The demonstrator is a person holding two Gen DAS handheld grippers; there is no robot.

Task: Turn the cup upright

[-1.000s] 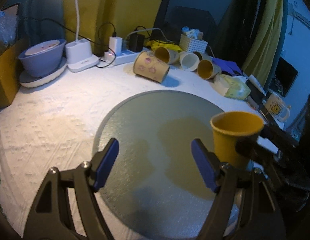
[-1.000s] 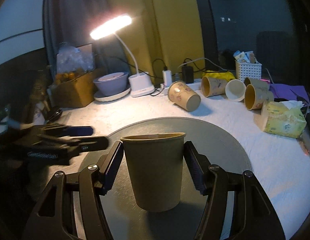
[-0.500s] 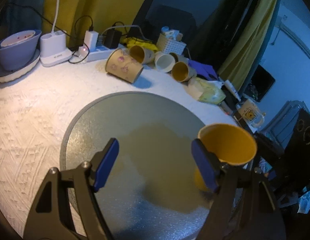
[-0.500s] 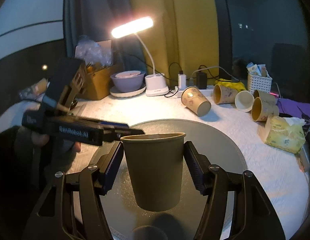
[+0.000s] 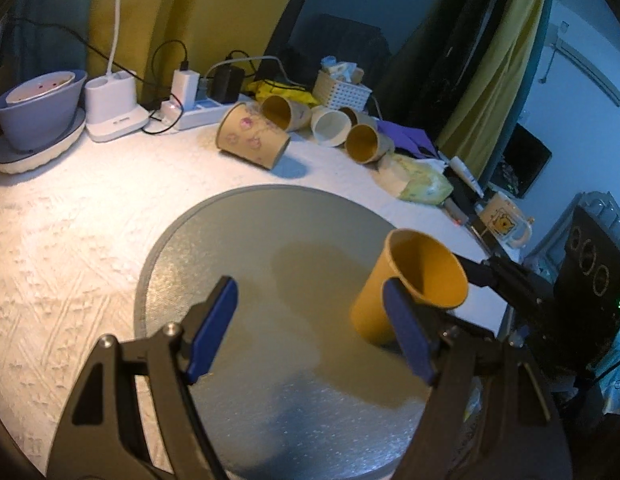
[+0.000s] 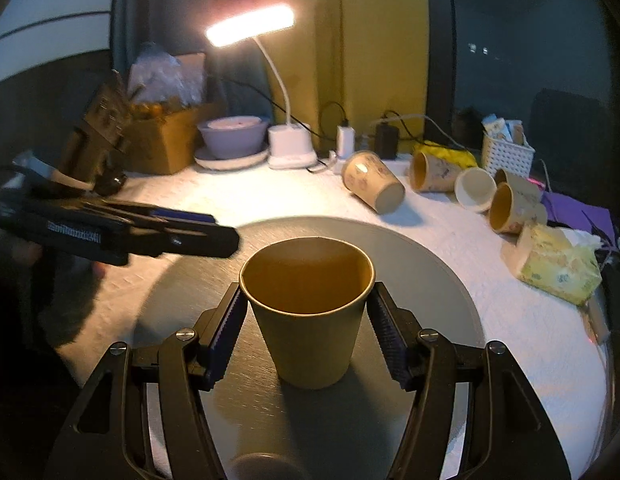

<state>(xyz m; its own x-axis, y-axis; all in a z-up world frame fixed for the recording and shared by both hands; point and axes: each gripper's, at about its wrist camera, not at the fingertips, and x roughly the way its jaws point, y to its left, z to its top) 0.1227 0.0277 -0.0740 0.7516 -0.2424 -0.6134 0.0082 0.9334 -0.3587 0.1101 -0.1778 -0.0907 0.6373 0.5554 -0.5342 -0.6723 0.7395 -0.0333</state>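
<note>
Cup [image 6: 308,312] lowered, upright, clamped in right hand-held gripper [image 6: 306,336] over round mat [image 6: 429,280]; left hand-held gripper [image 5: 310,328] spread wide.

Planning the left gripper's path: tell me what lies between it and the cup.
Only bare grey round mat, seen in the left wrist view, separates the left gripper from the paper cup.

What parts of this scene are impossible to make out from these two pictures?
- Whether the paper cup rests on the grey mat: in the right wrist view its base sits in shadow, and in the left wrist view the left gripper's finger covers it.
- Left gripper from the right wrist view: blurred.
- Contents of the white basket: too small.
- Lamp head: cut off in the left wrist view.
</note>
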